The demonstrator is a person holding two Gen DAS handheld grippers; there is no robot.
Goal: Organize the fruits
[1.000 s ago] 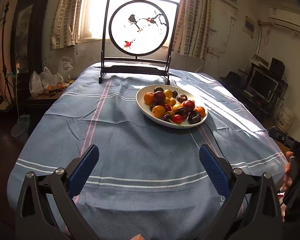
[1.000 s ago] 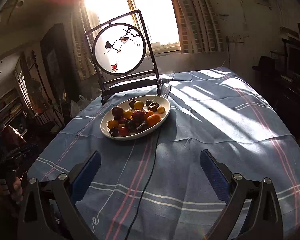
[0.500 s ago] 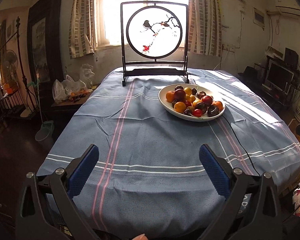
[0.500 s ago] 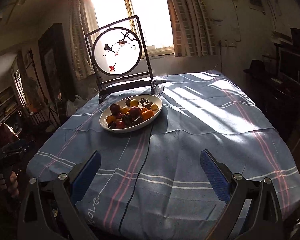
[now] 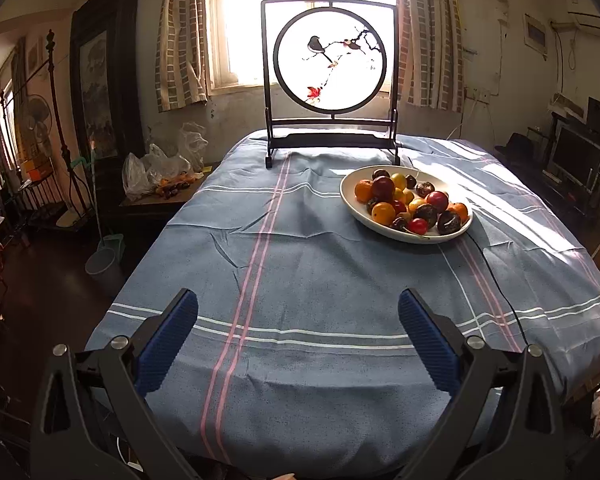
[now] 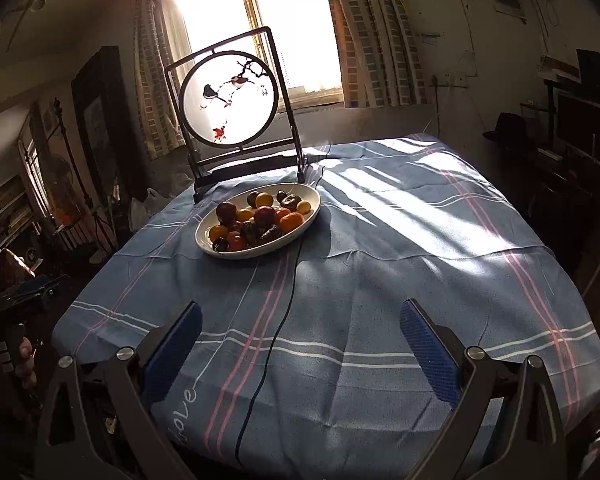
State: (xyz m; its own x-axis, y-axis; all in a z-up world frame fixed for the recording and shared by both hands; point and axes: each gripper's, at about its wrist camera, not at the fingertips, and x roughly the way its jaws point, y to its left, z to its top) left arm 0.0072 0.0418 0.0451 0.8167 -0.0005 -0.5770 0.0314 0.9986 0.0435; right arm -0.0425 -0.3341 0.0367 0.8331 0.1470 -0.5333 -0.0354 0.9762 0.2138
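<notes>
The black left gripper with blue pads (image 5: 298, 320) is holding its jaws spread wide; the matching black right gripper (image 6: 300, 326) is likewise gaping, both gripping nothing.

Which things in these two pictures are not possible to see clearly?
- Lower fruits in the white dish, both views: covered by fruits above.
- Black cable, right wrist view: far end hidden behind the dish.
- Plastic bags, left wrist view: contents too small.
- Window, both views: overexposed.
</notes>
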